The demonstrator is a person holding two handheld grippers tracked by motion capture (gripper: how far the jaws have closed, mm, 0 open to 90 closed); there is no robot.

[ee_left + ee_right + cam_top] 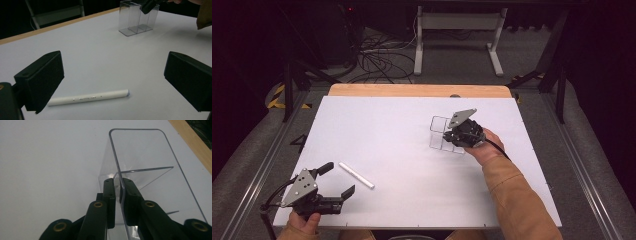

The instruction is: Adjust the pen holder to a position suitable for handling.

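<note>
The right gripper (117, 188) is closed down to a narrow slot, with its two black jaws clamped on the near wall of the clear plastic organizer (443, 134); one jaw sits inside the compartment and the other outside, and the wall runs between the pads. The clear plastic organizer stands upright on the white table (402, 150), right of centre and toward the far wooden edge (412, 90), with thin dividers splitting it into compartments that look empty. In the left gripper view the same organizer (136, 18) appears at the far side of the table with the right gripper (150, 6) bearing on its top rim. The left gripper (334, 180) rests near the front left corner of the table with its jaws spread wide and nothing between them; the white pen (90, 97) lies flat on the table just ahead of it, apart from both pads, and well apart from the organizer. Judged from this layout, the step in hand is securing the organizer, either to steady it or to reposition it, while the pen is not yet picked up. The next move likely calls for the left gripper to advance, straddle the pen across its barrel, close on it, and carry it to an open compartment. The thin wall offers little grip area, so the organizer may tip or slip if pulled sideways.
</note>
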